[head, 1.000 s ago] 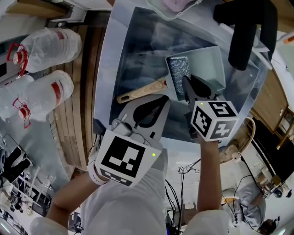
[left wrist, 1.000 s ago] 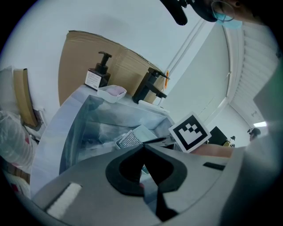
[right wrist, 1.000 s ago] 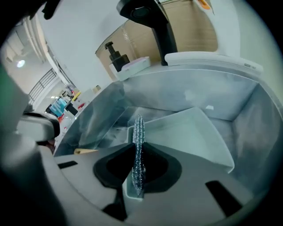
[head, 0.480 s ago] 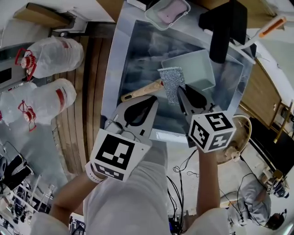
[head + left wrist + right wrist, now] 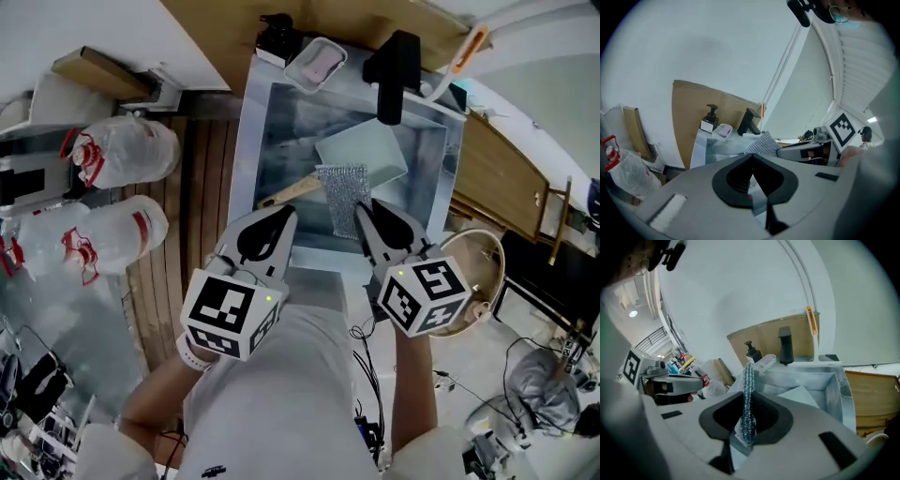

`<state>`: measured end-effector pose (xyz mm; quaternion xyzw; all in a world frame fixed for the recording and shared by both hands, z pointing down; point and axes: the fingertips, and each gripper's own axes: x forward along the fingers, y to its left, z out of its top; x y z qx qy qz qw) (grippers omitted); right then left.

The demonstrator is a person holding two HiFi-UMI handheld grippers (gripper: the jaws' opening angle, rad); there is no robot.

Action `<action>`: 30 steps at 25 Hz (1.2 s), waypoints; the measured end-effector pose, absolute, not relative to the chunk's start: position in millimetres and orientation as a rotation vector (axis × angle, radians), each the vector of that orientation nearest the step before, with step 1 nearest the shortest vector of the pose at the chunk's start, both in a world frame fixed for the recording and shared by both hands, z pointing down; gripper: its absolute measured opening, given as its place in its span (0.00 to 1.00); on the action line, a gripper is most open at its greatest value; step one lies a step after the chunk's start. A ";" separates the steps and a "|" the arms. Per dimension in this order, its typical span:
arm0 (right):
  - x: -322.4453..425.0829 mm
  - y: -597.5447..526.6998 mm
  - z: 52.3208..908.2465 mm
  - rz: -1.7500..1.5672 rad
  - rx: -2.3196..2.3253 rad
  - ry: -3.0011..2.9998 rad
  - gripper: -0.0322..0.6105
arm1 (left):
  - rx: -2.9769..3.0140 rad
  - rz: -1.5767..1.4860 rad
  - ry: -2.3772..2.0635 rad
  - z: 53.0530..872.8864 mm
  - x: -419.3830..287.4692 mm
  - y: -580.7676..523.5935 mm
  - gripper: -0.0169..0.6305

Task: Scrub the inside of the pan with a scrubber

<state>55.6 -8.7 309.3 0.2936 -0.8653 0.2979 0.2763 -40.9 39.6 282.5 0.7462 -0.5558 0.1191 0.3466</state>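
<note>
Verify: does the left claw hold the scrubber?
No, the scrubber is pinched in the right claw, while the left claw is shut on nothing.

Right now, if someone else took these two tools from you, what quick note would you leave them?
The right gripper is shut on the scrubber, held upright over the sink.
The left gripper is shut and empty, beside it.
The pan lies in the sink, its handle toward the left gripper.
Done: I cannot tell how much is scrubbed.
Left: lower the scrubber into the pan and rub its inside.

The left hand-held gripper [image 5: 753, 156] has its jaws closed together, with the scrubber [image 5: 762, 143] and sink [image 5: 717, 147] beyond.
</note>
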 end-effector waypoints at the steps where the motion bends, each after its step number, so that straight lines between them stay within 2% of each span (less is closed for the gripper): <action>1: 58.1 -6.8 297.6 0.786 0.810 -2.335 0.13 | 1.953 0.311 -1.446 274.5 -42.0 41.7 0.02; 13: 104.5 29.0 190.9 0.649 1.226 -2.414 0.13 | 2.119 0.284 -1.515 196.0 -68.2 74.9 0.02; 30: 135.6 76.1 169.9 0.570 1.336 -2.455 0.13 | 2.231 0.341 -1.434 176.4 -39.9 108.8 0.02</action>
